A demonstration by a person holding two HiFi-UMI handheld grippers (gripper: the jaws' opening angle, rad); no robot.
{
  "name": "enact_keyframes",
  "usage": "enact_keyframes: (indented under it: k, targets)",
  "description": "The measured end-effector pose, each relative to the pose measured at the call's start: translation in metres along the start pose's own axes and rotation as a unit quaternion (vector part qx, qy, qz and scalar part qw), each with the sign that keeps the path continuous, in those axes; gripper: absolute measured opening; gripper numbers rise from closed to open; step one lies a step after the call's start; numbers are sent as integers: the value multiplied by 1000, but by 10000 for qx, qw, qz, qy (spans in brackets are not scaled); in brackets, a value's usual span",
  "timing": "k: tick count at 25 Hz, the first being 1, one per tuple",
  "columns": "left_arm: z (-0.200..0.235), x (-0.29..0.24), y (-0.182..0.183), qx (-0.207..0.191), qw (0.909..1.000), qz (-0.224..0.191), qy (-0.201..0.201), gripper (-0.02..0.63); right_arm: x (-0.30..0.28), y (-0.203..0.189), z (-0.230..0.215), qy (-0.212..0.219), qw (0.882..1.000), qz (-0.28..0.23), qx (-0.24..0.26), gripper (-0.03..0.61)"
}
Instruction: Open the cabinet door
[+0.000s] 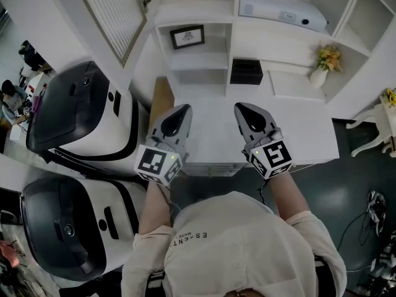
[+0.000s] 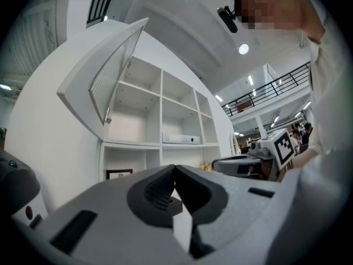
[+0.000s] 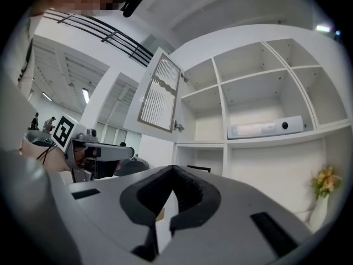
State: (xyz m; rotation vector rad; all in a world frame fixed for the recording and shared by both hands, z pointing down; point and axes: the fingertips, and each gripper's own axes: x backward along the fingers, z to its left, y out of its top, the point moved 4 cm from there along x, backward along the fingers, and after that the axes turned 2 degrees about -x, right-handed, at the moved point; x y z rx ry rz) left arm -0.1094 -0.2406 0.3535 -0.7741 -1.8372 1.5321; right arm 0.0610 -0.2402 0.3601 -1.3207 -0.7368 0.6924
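Note:
The white cabinet door [image 1: 108,11] with a slatted panel stands swung open at the upper left of the shelf unit; it also shows in the left gripper view [image 2: 110,70] and the right gripper view [image 3: 160,93]. My left gripper [image 1: 179,113] is held level over the white counter, below and right of the door, apart from it. Its jaws are shut with nothing between them [image 2: 175,167]. My right gripper [image 1: 244,110] sits beside it at the same height, also shut and empty [image 3: 174,169]. Neither gripper touches the cabinet.
The open shelves hold a framed picture [image 1: 187,36], a black box [image 1: 246,71], a white vase of flowers [image 1: 325,64] and a long white device [image 1: 281,12]. Two large white-and-black machines [image 1: 80,113] [image 1: 74,218] stand close at the left. The white counter [image 1: 309,129] lies below the grippers.

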Motion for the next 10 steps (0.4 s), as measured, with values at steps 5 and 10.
enact_keyframes:
  k: [5,10]
  targets:
    - [-4,0,-2,-126,9999,70,-28,3,3,0,0,-31,10000,-5,-33,14]
    - [-3,-3,-1,-238,9996,143,64,3,2,3,-2,-11,10000,-3,25,14]
